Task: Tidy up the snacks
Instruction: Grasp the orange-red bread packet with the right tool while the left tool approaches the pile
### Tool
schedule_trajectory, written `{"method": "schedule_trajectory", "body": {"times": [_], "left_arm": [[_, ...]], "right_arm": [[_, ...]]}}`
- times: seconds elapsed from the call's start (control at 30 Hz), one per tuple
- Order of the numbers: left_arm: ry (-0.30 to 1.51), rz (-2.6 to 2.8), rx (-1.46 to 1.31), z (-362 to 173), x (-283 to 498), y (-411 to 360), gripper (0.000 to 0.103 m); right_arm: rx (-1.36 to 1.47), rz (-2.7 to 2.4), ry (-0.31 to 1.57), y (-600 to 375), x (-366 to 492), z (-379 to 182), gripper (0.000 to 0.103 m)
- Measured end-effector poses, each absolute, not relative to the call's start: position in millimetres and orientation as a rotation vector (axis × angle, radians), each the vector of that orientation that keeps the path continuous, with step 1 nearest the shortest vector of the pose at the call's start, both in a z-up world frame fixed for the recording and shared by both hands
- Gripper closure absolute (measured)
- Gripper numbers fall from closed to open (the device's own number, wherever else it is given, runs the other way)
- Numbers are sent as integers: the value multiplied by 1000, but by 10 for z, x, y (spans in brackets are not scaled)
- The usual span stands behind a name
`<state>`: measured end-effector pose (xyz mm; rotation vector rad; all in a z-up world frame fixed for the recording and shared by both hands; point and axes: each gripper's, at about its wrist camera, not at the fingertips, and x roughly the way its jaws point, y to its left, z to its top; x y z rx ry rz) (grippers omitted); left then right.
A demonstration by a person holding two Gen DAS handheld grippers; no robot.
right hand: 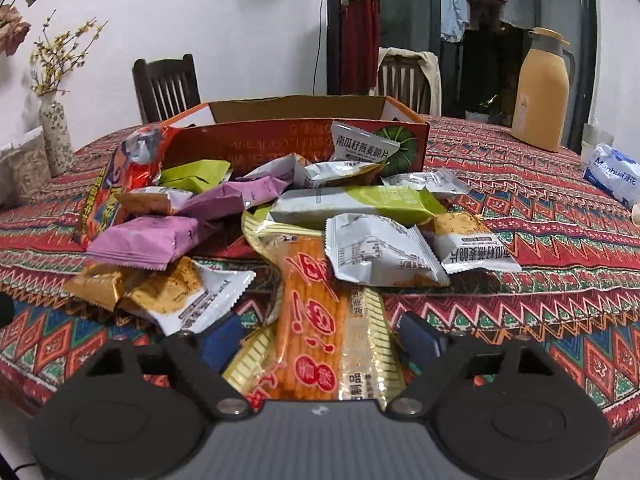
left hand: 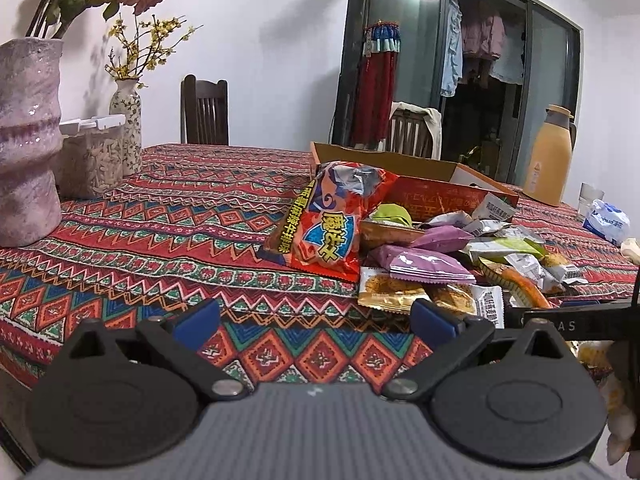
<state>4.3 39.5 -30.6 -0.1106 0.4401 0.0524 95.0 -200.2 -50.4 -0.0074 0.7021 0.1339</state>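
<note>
1. Nearest in the right wrist view, our right gripper (right hand: 316, 340) stands with its jaws wide apart. A long orange snack pack with a gold-striped clear wrapper (right hand: 316, 320) lies lengthwise between the blue pads (right hand: 222, 340); we cannot tell whether either pad touches it.
2. In the left wrist view our left gripper (left hand: 316, 322) hovers low at the bottom centre, jaws apart over bare cloth, nothing between them.
3. Both sit above the red patterned tablecloth (left hand: 160, 240) that covers the table.
4. Just beyond lies a loose heap of small packets: a purple foil sachet (right hand: 140, 242) at centre left, a gold-and-white crisp packet (right hand: 176, 292) below it, silver-white oat-crisp packets (right hand: 376, 250) at centre right, and a long green-and-white bar wrapper (right hand: 352, 202) across the middle.
5. A large red-orange noodle-snack bag (left hand: 324, 224) leans at the heap's left edge.
6. Behind the heap stands an open orange cardboard box (right hand: 288, 140), one silver packet propped against its front wall.
7. Farthest, at upper right, a tan insulated jug (right hand: 540, 92) stands on the table.
</note>
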Motion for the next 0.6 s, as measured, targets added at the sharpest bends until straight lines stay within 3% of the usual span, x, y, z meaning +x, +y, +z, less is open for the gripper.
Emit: {"method": "schedule_trajectory", "body": {"times": [0.07,0.13,0.3,0.43,0.6], "left_arm": [[444,55,-118,-309,50,421,0],[445,59,-121,-311,50,432,0],[455,56,-111,-326,79,408,0],[477,43,-93,-344,175,323,0],[513,-2,-82,-376,310,176,0]], "right_arm": [[-4,142,694,-2017,925,-501,25],[3,151,681,-2047,880,-480,45],[41,186,654,-2205,733,-452,68],[45,211,611,-2228,630,-418,75],[40,248,561,-2195,558,-353,75]]}}
